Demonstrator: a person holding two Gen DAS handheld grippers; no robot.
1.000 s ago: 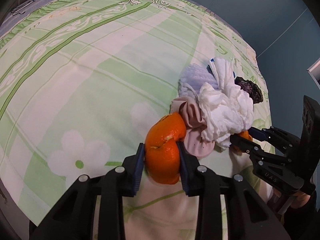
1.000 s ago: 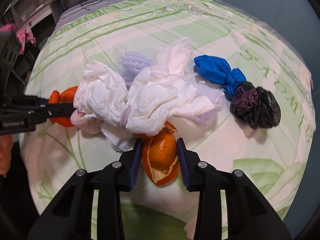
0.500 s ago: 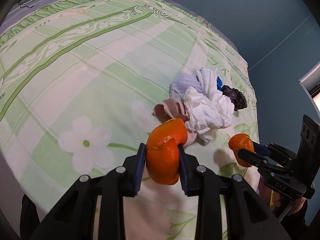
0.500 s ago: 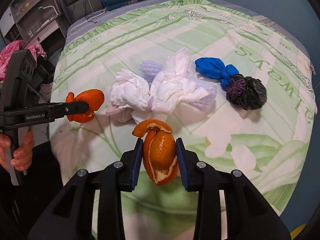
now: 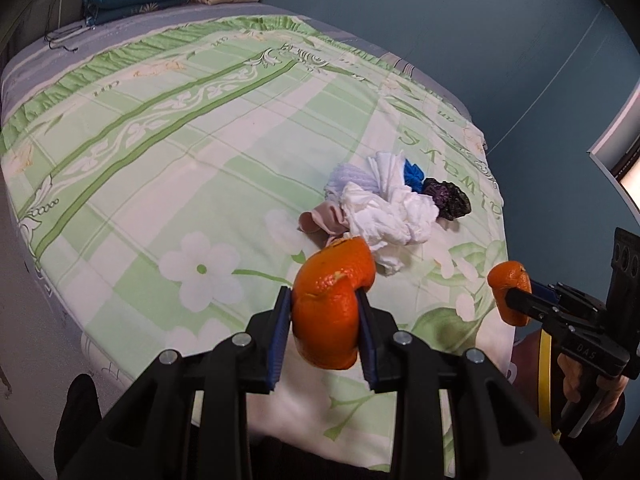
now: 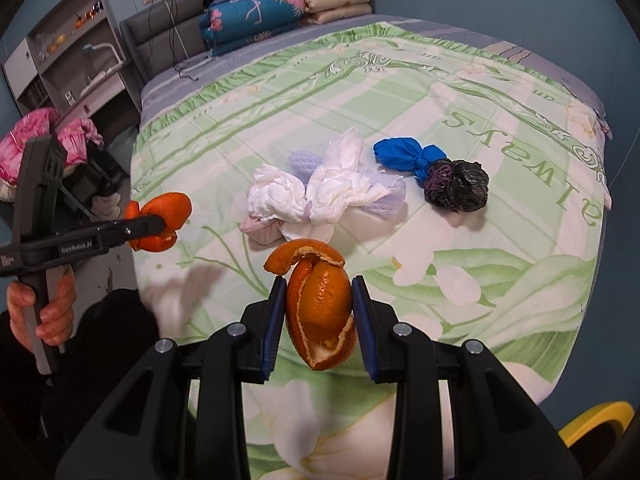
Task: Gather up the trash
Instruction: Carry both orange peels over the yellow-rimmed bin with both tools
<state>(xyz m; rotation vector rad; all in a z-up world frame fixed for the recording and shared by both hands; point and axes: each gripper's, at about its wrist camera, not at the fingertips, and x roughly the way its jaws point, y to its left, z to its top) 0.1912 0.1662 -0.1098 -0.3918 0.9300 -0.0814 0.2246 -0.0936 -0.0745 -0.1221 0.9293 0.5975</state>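
Carrying two pieces of orange peel clear of the bed [image 6: 500, 92], the person held one in each tool. The left gripper [image 5: 323, 336] was clamped on a thick, dimpled curl of peel [image 5: 332, 300]; the right gripper [image 6: 319, 316] pinched a split peel shell [image 6: 320, 304] whose pale inner pith showed at the torn rim. Both pieces hung above the bed's near edge. To finish the step well, each grip should hold steady until the peel is over a bin, since curled rind can slip sideways between flat pads; the yellow rim [image 6: 592, 420] at the lower right of the right wrist view may have been that bin, though too little showed to tell. On the flowered sheet near the right edge lay the remaining trash: crumpled white tissue [image 6: 320, 196], a knotted blue bag [image 6: 404, 154] and a shiny black bag [image 6: 458, 186], the last two touching.
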